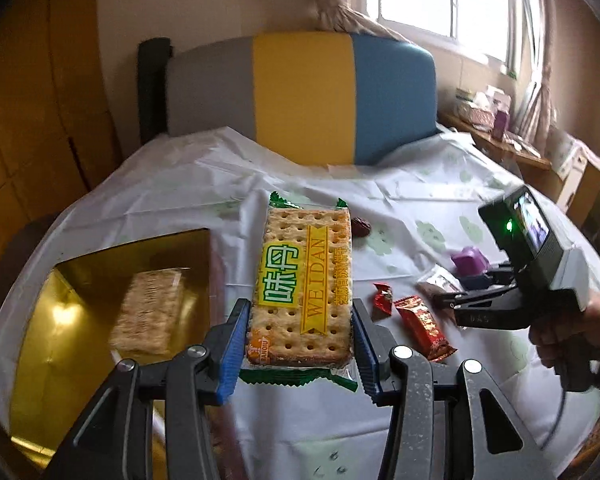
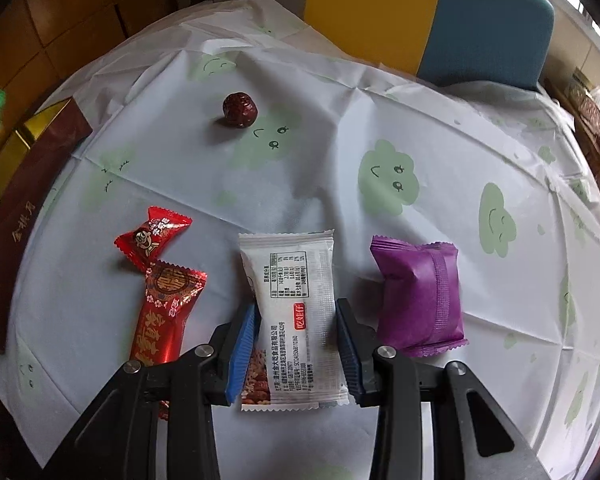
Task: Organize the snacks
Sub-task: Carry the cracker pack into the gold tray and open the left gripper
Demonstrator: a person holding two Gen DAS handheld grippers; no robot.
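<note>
Left gripper (image 1: 300, 344) clamps cracker pack (image 1: 300, 284) beside gold box (image 1: 32, 320) edge; right gripper (image 2: 296, 340) clamps white packet (image 2: 292, 312).

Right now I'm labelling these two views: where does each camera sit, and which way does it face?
Left wrist: on the left tool, facing the chair across the table; cracker pack between its pads, the person's hand on the right tool.
Right wrist: on the right tool, tilted down; white sachet between its pads.
Shared: red date, purple packet, red candies, gold box.
</note>
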